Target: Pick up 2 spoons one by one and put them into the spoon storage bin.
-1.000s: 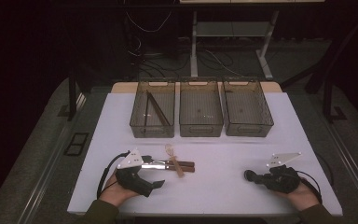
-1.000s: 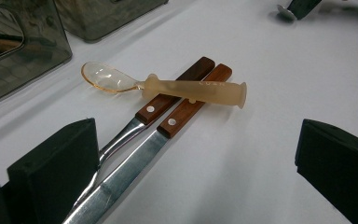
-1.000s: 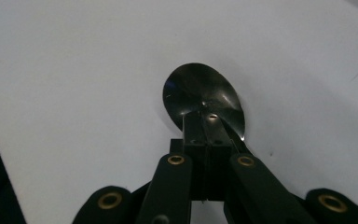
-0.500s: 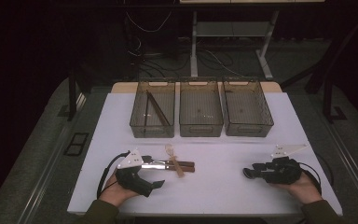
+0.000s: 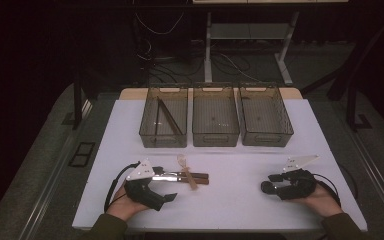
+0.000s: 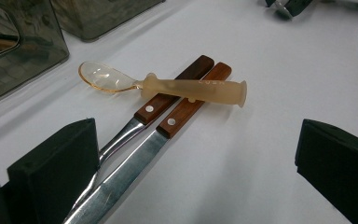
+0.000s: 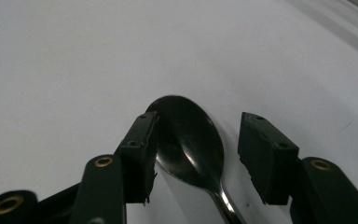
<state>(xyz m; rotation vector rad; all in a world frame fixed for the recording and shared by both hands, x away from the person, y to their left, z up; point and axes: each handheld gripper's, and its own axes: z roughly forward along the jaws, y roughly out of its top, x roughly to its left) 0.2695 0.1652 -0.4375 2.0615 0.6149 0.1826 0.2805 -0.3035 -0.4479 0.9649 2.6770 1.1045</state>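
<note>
Two wooden-handled pieces, a knife and a second steel utensil, lie side by side, with a translucent amber spoon across their handles. My left gripper stands open, its jaws wide apart on either side of the blades. In the high view it rests at the front left beside this cutlery. My right gripper is open, low over the table, and its jaws flank the bowl of a metal spoon. The left jaw sits at the bowl's edge. In the high view the right gripper is at the front right.
Three clear bins stand in a row at the back of the white table: the left bin holds long thin sticks, the middle bin and the right bin look bare. A person's hands hold both grippers at the front edge.
My right gripper has shifted a little to the left and turned. The left gripper and the cutlery beside it have stayed put.
</note>
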